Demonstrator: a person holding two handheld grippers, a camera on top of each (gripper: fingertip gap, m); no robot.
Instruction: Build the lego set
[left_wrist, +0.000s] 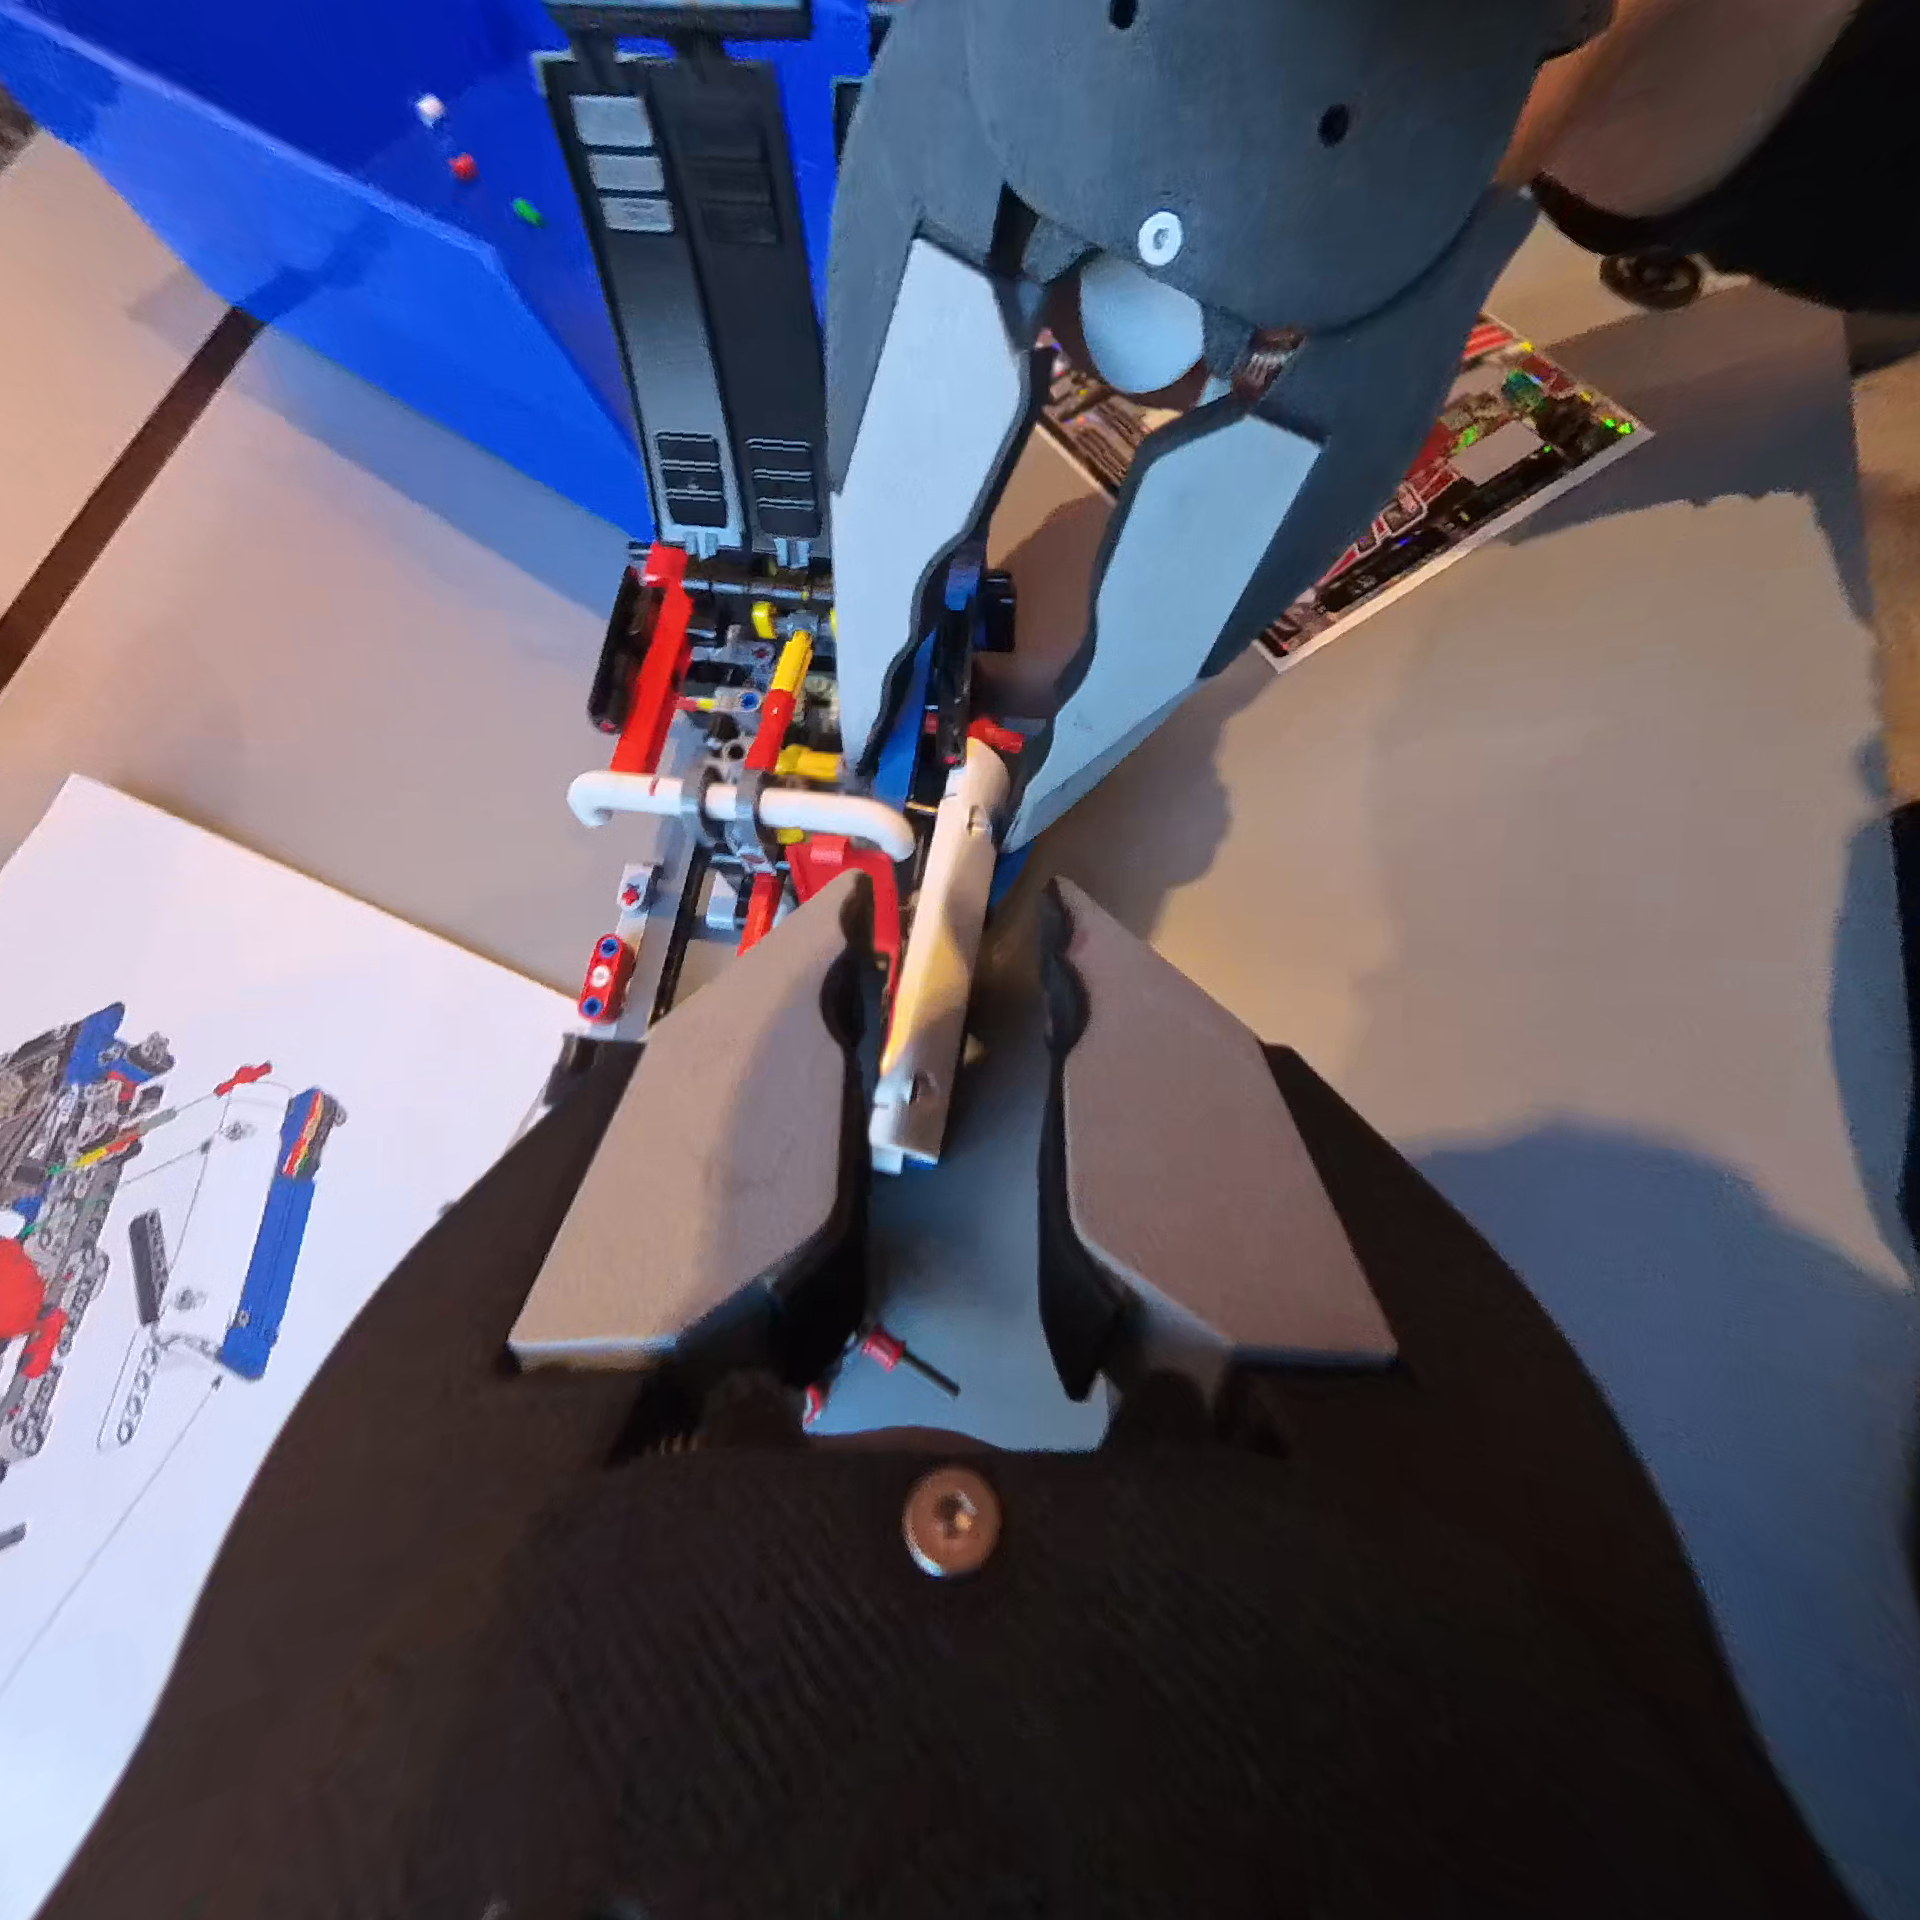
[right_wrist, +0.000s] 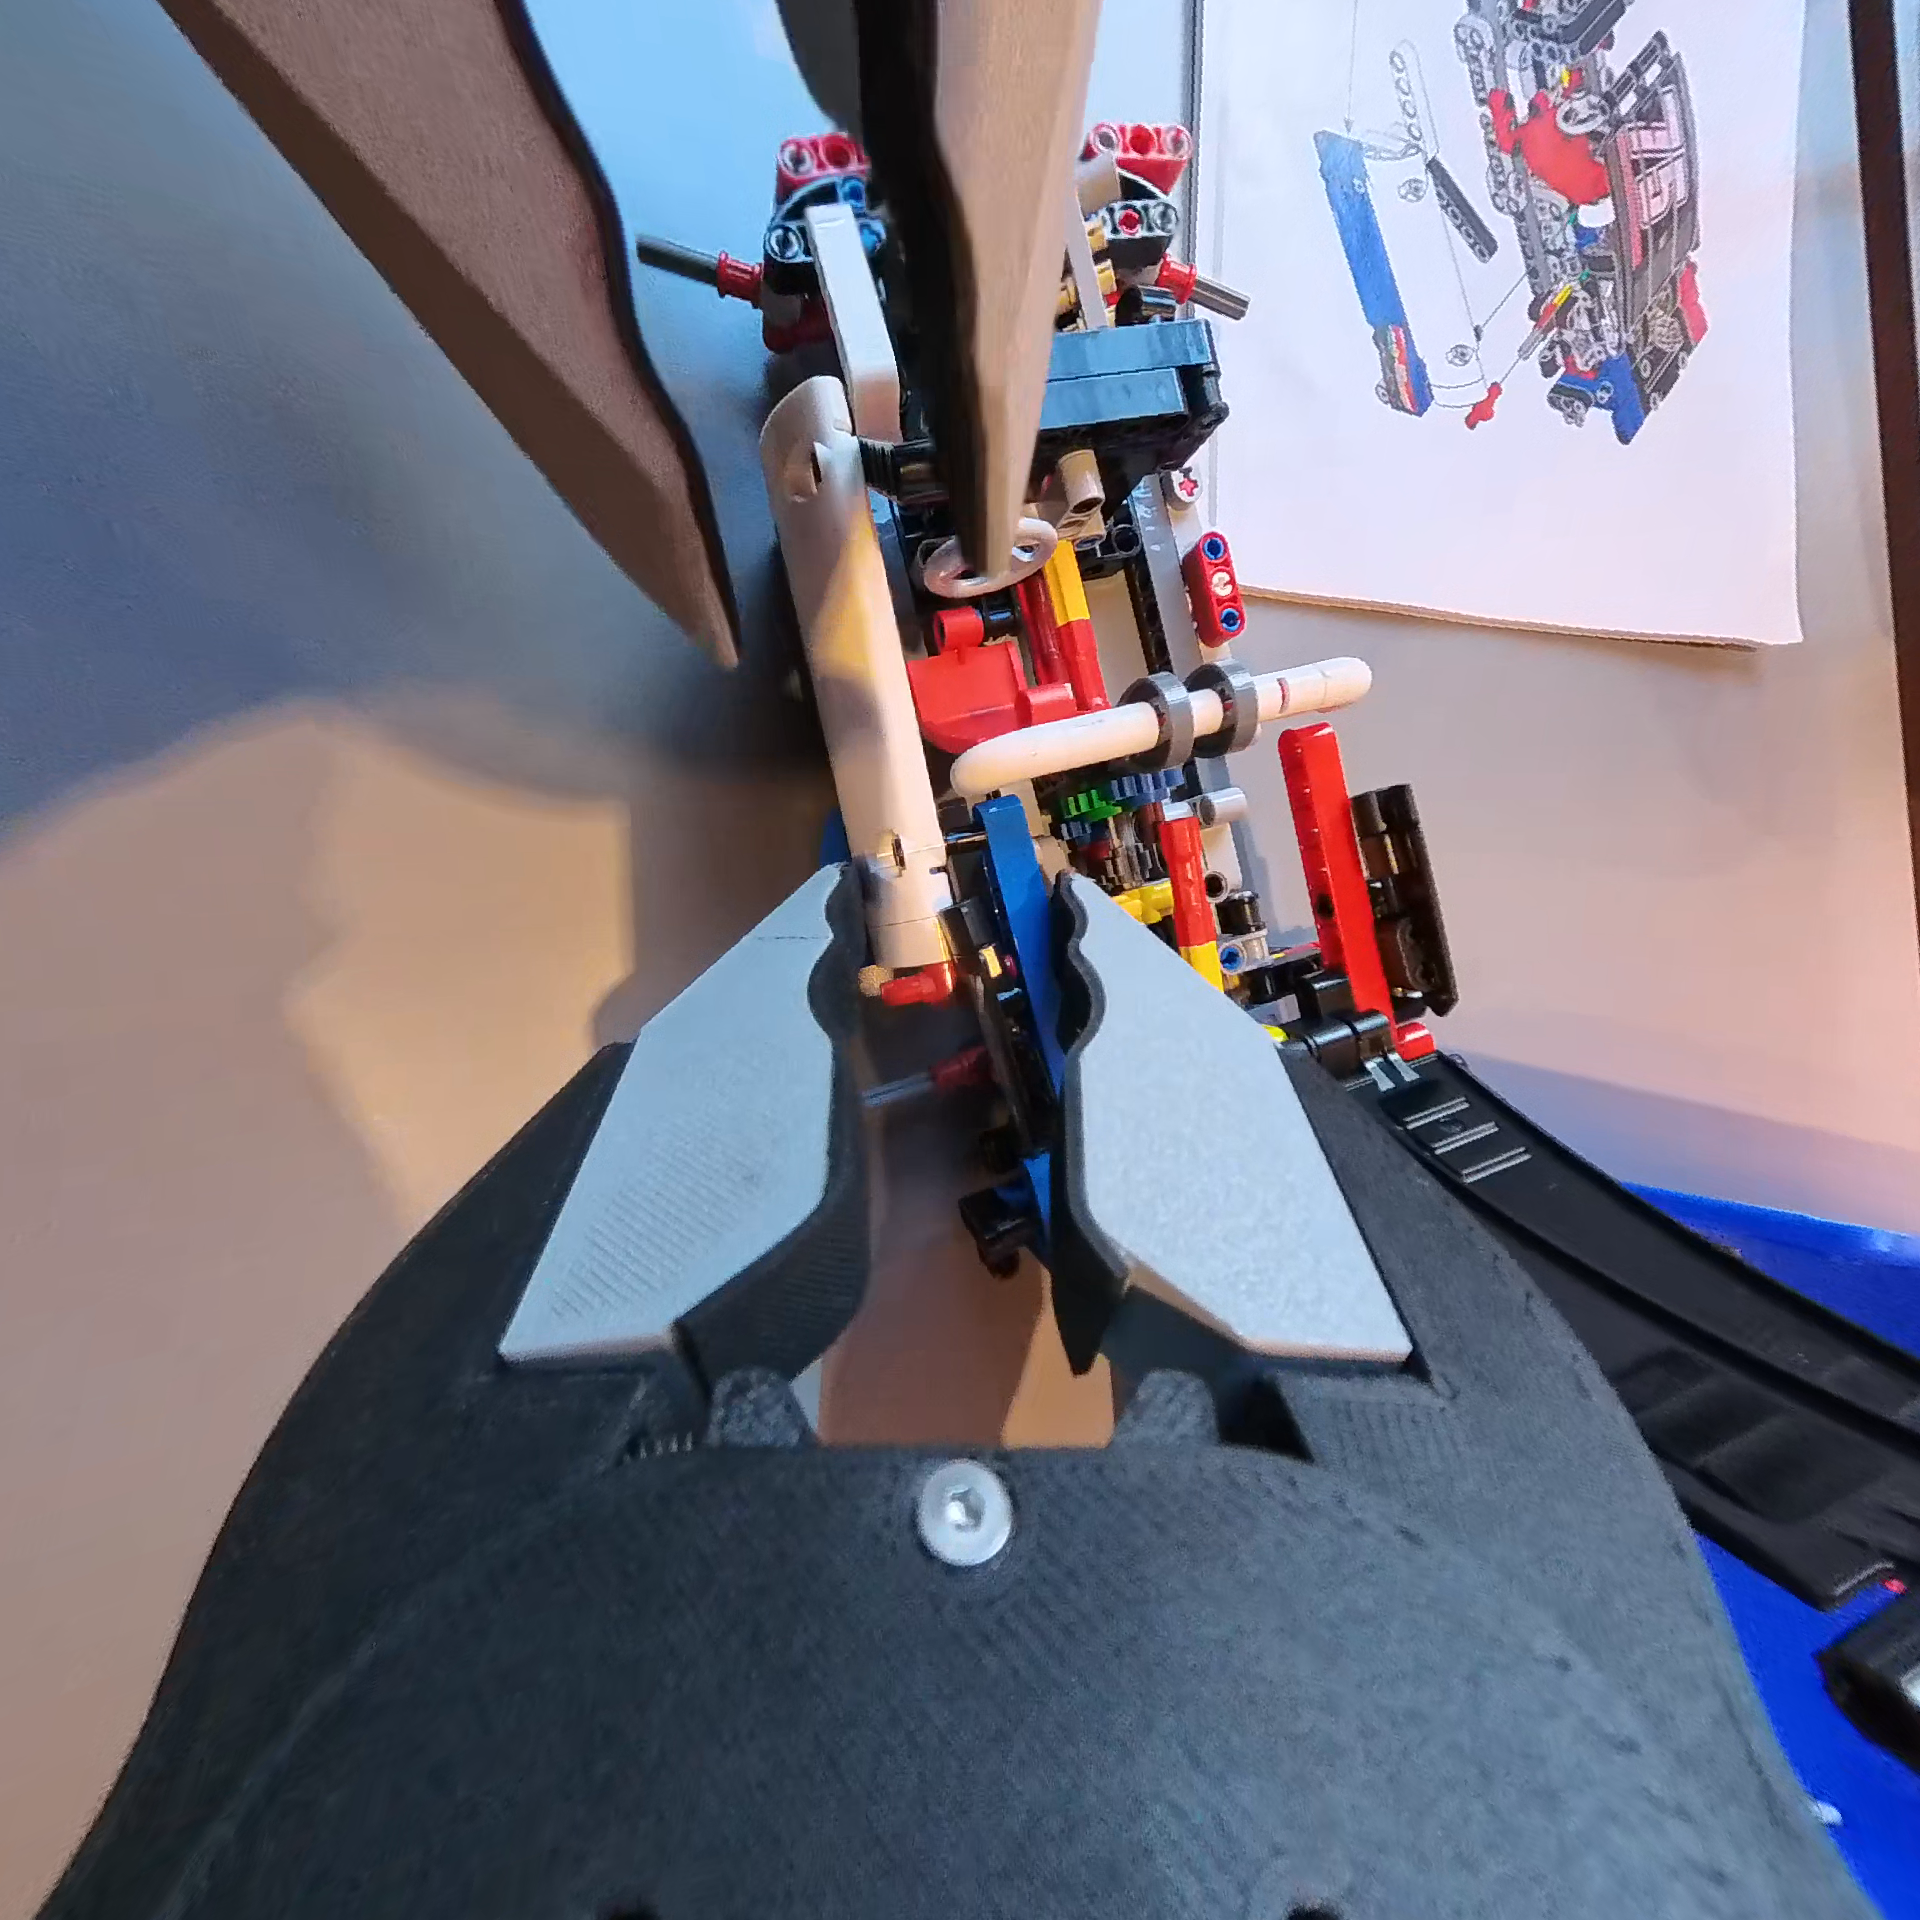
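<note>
Sat on a pale worktop (left_wrist: 1507, 883), a half-built lego model (left_wrist: 727, 748) of grey, red, yellow and black beams, with a white curved pipe (left_wrist: 727, 805) across its middle. Faced each other from opposite ends of the model, the two tongs. Stood apart at the tips, the left tongs (left_wrist: 961, 904), with a long white panel (left_wrist: 935, 997) running between the fingers and resting against the left-hand finger (left_wrist: 727, 1122); could not tell for certain whether anything was actually pinched there, since the far finger stood clear of the panel. Reached in from above in the left wrist view, the right tongs (right_wrist: 951, 904), and straddled a blue beam (right_wrist: 1013, 873) with black parts behind it; touched the right-hand finger (right_wrist: 1174, 1143), that beam, but left a gap on the other side, so grip hard to confirm. Hid much of the model's middle, the fingers of both tools, and blurred the closest pieces. Lay beside the model an open instruction booklet (left_wrist: 260, 1039), cut off at the frame edge, and farther off a sticker sheet (left_wrist: 1455, 488), partly covered by the right tool. Rose behind the model a blue box (left_wrist: 364, 239) and black ribbed track pieces (left_wrist: 707, 312), tops cropped. Showed at the upper corner only part of a person's hand (left_wrist: 1683, 125).
</note>
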